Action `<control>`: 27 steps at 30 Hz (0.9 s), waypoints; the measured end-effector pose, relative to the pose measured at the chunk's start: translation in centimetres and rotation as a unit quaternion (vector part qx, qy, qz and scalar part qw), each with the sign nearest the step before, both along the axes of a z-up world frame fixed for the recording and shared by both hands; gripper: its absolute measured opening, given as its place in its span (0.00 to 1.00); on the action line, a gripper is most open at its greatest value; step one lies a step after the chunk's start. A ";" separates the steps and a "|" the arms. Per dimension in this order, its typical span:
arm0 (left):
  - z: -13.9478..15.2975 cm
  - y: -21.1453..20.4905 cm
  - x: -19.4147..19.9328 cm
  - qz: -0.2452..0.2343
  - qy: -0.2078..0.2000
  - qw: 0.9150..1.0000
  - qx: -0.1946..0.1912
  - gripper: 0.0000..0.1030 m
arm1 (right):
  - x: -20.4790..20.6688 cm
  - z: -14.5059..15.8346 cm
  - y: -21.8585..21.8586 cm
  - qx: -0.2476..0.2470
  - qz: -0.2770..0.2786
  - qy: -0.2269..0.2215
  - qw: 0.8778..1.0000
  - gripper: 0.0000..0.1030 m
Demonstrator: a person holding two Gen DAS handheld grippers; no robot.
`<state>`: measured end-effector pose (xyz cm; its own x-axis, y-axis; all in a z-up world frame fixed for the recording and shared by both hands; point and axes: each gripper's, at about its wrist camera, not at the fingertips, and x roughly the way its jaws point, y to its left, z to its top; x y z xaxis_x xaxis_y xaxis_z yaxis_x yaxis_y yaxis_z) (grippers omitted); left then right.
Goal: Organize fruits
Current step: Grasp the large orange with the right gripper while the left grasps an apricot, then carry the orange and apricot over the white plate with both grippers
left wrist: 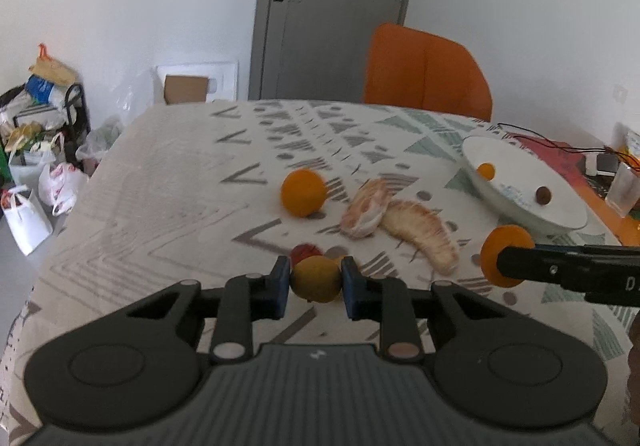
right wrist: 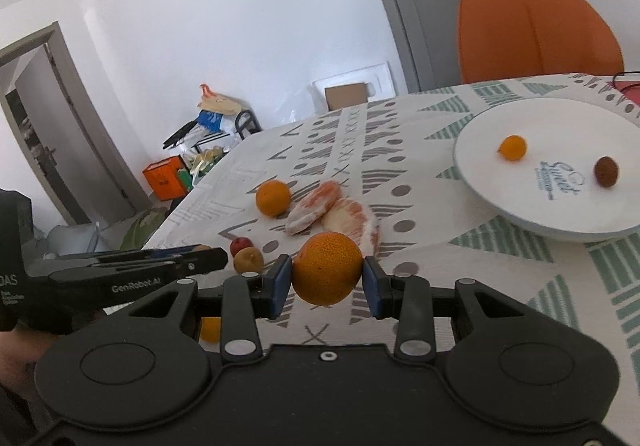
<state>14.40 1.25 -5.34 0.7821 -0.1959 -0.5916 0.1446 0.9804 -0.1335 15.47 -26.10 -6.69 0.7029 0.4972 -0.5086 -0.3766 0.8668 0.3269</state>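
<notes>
My left gripper [left wrist: 316, 280] is shut on a small yellow-brown fruit [left wrist: 316, 278] just above the patterned tablecloth; it also shows in the right wrist view [right wrist: 248, 260]. A small red fruit [left wrist: 305, 252] lies right behind it. My right gripper [right wrist: 326, 282] is shut on an orange [right wrist: 327, 273] and holds it above the cloth; that orange also shows in the left wrist view [left wrist: 505, 255]. Another orange [left wrist: 303, 193] and two peeled pomelo pieces [left wrist: 400, 224] lie mid-table. A white plate [right wrist: 500, 182] at the right holds a tiny orange [right wrist: 513, 147] and a brown fruit [right wrist: 606, 171].
An orange chair [left wrist: 426, 72] stands behind the table's far edge. A clear cup [left wrist: 623, 190] and black wires [left wrist: 560, 144] sit at the far right. Bags and a rack [left wrist: 40, 134] crowd the floor left of the table. Another small orange [right wrist: 210, 329] lies under my right gripper.
</notes>
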 end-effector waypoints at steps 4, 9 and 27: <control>0.7 -1.1 0.0 -0.009 -0.010 1.000 0.003 0.25 | -0.4 0.3 -1.0 0.004 -0.011 -0.006 1.000 0.35; 1.5 -2.4 -0.1 -0.020 -0.020 1.000 0.002 0.25 | -0.9 0.5 -2.4 0.010 -0.026 -0.014 1.000 0.35; 2.7 -7.0 0.7 -0.061 -0.041 0.997 0.001 0.25 | -1.5 0.5 -7.9 0.027 -0.085 -0.028 0.996 0.35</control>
<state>15.10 -5.71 -2.69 0.7984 -0.2915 -0.5269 0.2738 0.9551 -0.1135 13.97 -34.02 -6.22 0.8064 0.3932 -0.4417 -0.2442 0.9017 0.3569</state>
